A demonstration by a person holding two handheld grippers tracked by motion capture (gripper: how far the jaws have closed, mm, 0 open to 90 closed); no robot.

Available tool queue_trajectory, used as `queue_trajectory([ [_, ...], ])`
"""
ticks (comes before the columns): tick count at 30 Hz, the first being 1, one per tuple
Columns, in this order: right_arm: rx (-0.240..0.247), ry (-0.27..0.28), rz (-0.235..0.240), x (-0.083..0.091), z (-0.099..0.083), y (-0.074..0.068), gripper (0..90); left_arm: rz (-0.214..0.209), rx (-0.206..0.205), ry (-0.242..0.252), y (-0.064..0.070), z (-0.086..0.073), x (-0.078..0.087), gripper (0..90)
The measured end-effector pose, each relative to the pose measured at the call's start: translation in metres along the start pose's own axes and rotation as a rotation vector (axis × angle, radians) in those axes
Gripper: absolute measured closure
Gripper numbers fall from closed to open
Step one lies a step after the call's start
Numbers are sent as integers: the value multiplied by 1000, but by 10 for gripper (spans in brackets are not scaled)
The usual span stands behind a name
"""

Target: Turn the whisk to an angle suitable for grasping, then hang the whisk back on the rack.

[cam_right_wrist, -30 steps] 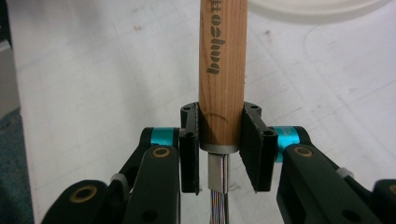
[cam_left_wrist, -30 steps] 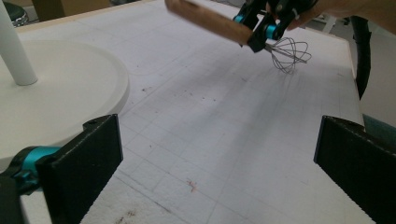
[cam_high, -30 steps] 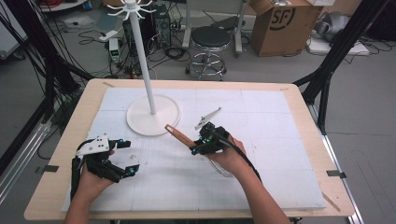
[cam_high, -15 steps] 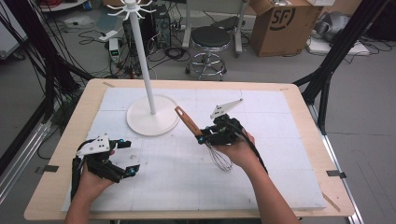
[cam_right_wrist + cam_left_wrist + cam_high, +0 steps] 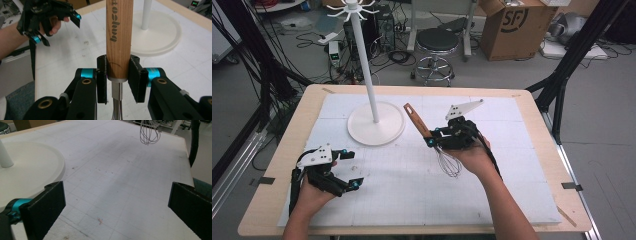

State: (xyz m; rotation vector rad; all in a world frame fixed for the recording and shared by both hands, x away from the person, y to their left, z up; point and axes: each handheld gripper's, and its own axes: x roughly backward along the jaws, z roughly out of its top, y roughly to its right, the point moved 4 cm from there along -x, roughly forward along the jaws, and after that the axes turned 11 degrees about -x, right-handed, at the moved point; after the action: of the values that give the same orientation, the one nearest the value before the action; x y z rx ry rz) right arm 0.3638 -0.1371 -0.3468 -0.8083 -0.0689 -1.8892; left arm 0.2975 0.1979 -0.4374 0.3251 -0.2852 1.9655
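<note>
Wooden handle of the whisk [image 5: 119, 32] sits clamped between the two black jaws of my right gripper [image 5: 117, 75], which bear on it from either side just above the metal collar. From the high view, the whisk [image 5: 432, 140] is raised off the worktop [image 5: 532, 200] in my right gripper [image 5: 447, 139]: its handle slants up and away from the gripper toward the stand, while its wire loops hang below the gripper, near my right hand [image 5: 472, 157]. Whether the loops touch the white mat, I cannot tell.

White stand [image 5: 374, 120], a round base with a slim upright pole, lies just beyond the tip of the handle and apart from it. In the right gripper view its base [image 5: 160, 32] appears behind the handle.

My left gripper [image 5: 343, 170] is released, jaws spread wide and holding nothing, and it hovers low over the mat, well apart from the whisk. In the left gripper view the wire loops [image 5: 149, 133] hang far ahead of its jaws, and the stand's base [image 5: 32, 172] lies just beyond the one jaw. The right gripper view shows my left gripper [image 5: 56, 26] off to one side, beyond the handle, with my left hand [image 5: 53, 27] around it.
</note>
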Motion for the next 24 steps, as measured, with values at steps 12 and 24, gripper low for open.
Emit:
queue_trajectory([
  [12, 18, 81, 23, 10, 8, -1, 712, 4, -3, 0, 1, 1, 2, 17],
  [24, 85, 125, 18, 14, 42, -10, 711, 4, -5, 3, 0, 2, 0, 17],
])
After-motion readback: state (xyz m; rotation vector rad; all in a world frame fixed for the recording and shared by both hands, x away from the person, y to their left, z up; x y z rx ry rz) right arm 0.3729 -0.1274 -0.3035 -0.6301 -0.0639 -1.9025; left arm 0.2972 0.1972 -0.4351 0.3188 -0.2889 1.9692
